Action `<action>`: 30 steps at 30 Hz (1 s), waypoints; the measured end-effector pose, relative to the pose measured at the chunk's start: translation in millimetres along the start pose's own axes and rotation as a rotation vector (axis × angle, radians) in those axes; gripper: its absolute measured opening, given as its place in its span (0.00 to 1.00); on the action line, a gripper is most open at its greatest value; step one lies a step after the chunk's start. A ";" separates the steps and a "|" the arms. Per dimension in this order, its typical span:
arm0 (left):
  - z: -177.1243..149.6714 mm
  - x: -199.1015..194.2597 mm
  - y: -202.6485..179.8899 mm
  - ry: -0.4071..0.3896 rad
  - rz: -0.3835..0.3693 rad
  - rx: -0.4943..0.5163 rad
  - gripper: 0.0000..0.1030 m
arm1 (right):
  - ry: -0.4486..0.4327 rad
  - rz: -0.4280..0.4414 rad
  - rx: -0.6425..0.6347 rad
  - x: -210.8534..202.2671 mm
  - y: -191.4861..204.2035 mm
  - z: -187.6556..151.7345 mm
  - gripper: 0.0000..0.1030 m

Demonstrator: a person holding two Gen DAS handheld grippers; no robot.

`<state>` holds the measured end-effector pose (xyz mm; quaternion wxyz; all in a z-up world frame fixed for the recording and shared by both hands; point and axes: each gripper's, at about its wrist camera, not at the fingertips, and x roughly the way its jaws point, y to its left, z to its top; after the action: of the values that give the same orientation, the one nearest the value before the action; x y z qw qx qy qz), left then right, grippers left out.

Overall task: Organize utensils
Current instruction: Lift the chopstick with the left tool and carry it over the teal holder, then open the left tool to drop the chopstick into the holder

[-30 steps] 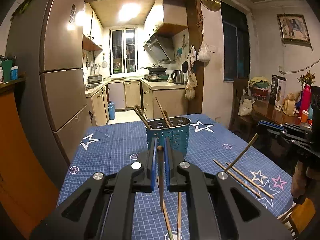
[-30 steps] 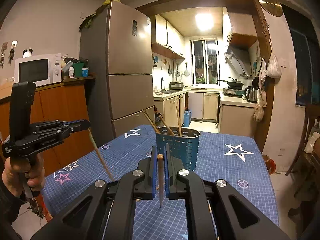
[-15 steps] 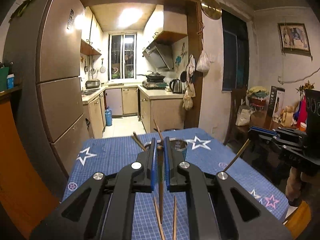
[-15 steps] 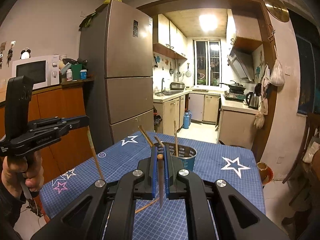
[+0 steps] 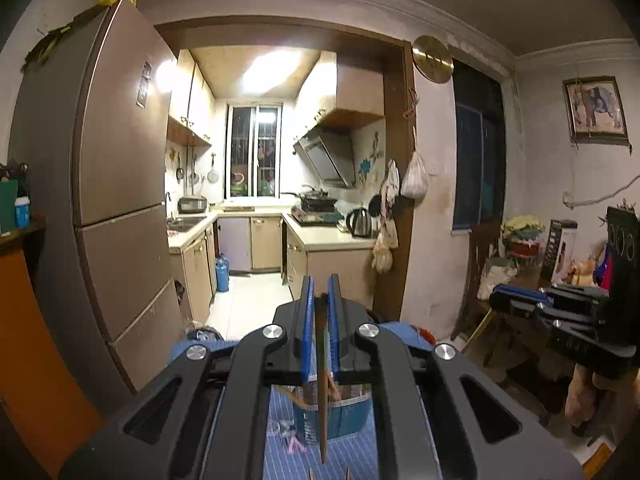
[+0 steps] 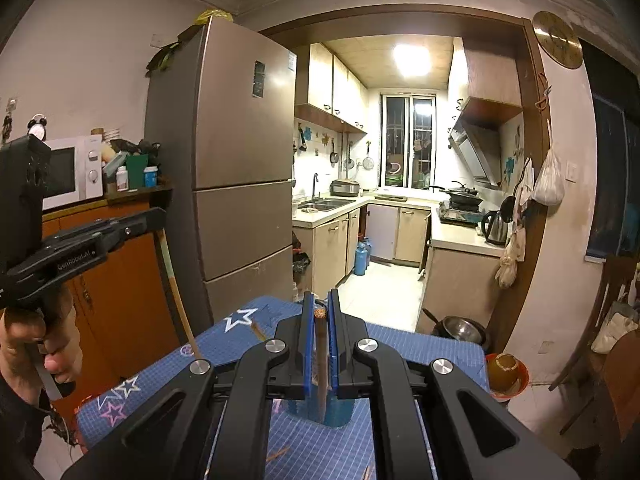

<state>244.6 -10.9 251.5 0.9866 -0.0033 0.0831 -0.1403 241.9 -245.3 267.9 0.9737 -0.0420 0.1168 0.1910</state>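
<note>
My left gripper (image 5: pixel 320 304) is shut on a dark wooden chopstick (image 5: pixel 322 400) that hangs tip-down between its blue pads. Below it stands the blue perforated utensil holder (image 5: pixel 348 416) with several chopsticks inside. My right gripper (image 6: pixel 320 308) is likewise shut on a chopstick (image 6: pixel 321 364), high above the holder (image 6: pixel 340 410). The left wrist view shows the right gripper (image 5: pixel 496 300) at the right with its stick (image 5: pixel 478 326) slanting down. In the right wrist view the left gripper (image 6: pixel 158 216) is at the left, held by a hand (image 6: pixel 40 340), with its stick (image 6: pixel 176 288) hanging.
The table wears a blue star-patterned cloth (image 6: pixel 400 344) with loose chopsticks (image 6: pixel 280 454) near its front. A tall fridge (image 6: pixel 240 184) and an orange cabinet (image 6: pixel 120 300) stand at the left. A bowl (image 6: pixel 506 372), a wok (image 6: pixel 460 328) and wooden chairs (image 6: pixel 600 320) are at the right.
Both grippers have risen with their chopsticks still clamped. The table and holder have dropped low in both views, and the holder now shows only beneath the jaws.
</note>
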 end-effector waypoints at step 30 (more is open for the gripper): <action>-14.3 135.0 20.4 -0.011 0.043 -0.072 0.05 | 0.092 -0.004 0.039 138.2 -46.7 3.1 0.07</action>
<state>375.8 -28.5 214.7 0.9891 -0.0376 0.0829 -0.1159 384.8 -238.0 239.0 0.9684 -0.0318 0.1649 0.1844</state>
